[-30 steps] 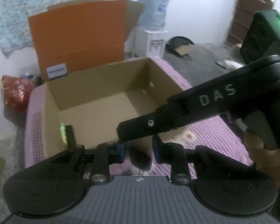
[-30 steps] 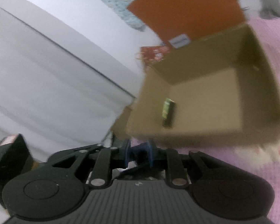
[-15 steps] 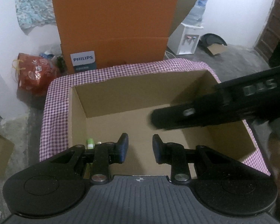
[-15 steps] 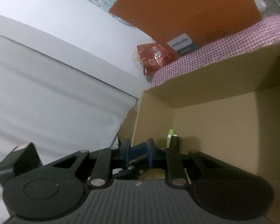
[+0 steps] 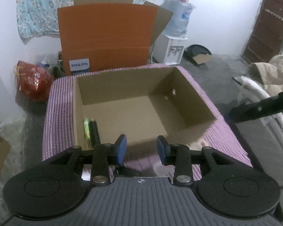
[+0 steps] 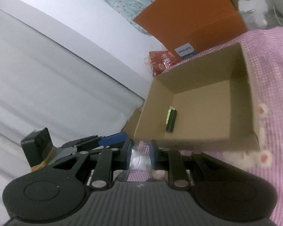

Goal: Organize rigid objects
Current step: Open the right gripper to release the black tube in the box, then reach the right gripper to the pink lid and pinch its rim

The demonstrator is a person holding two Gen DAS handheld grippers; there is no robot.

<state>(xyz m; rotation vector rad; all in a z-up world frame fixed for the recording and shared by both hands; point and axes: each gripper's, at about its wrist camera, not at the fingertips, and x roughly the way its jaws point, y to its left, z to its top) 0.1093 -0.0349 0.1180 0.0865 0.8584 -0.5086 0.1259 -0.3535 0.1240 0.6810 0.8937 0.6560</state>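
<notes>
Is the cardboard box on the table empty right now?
No. The box is open-topped and holds two small items lying side by side against its left wall: a green tube and a black cylinder. The rest of its floor is bare.

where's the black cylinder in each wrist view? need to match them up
Left wrist: black cylinder lies on the cardboard box floor, lower left, along the left wall, beside the green tube.
Right wrist: black cylinder sits mid-frame on the box floor, green tube on its left.
Shared landmark: PHILIPS label on the orange box.
</notes>
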